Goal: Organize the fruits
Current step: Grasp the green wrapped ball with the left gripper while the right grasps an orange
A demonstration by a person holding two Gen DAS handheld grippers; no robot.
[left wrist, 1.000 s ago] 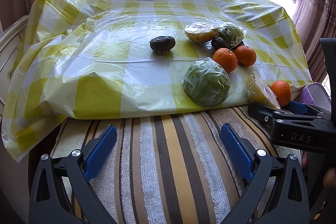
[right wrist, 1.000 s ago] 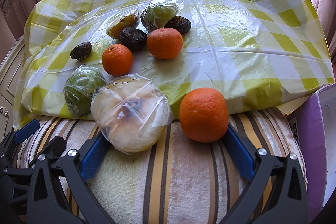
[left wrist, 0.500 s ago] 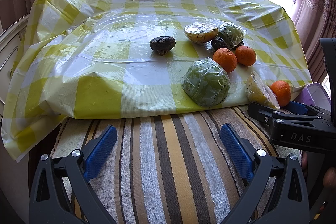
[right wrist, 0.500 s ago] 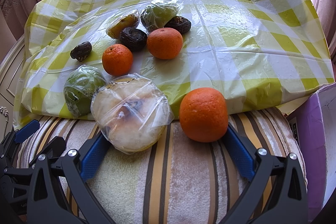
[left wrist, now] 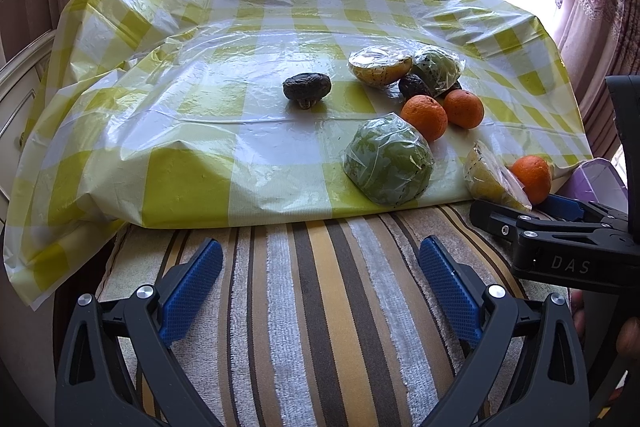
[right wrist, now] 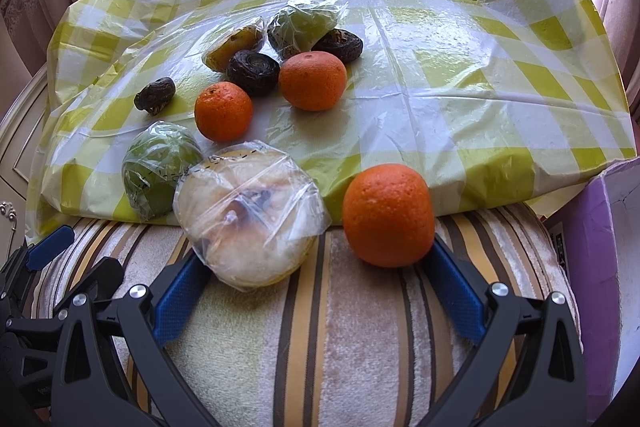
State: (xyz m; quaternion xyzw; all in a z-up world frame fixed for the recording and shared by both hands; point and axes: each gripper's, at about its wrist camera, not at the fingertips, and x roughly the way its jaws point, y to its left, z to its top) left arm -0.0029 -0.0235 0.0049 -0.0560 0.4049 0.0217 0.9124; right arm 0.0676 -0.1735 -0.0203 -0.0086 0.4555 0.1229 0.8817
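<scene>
Right wrist view, from left to right: a dark wrinkled fruit (right wrist: 155, 101) lies alone on the yellow checked plastic cloth (right wrist: 480, 75), then a wrapped green fruit (right wrist: 160, 175) at the cloth's near edge, a small orange (right wrist: 223, 111), and behind it a cluster of two more dark fruits, a wrapped yellow piece (right wrist: 234, 45), a wrapped green piece (right wrist: 306, 23) and a larger orange (right wrist: 313, 81). Nearer, a wrapped pale fruit half (right wrist: 250, 215) and a big orange (right wrist: 388, 215) sit at the edge of the striped cushion (right wrist: 360, 327), both between the wide-apart blue fingers of the right gripper (right wrist: 316, 295), which holds nothing. A purple box (right wrist: 600, 247) stands at the right. Left wrist view shows the left gripper (left wrist: 320, 287) with fingers spread apart over bare cushion, empty, the fruits ahead and to its right.
</scene>
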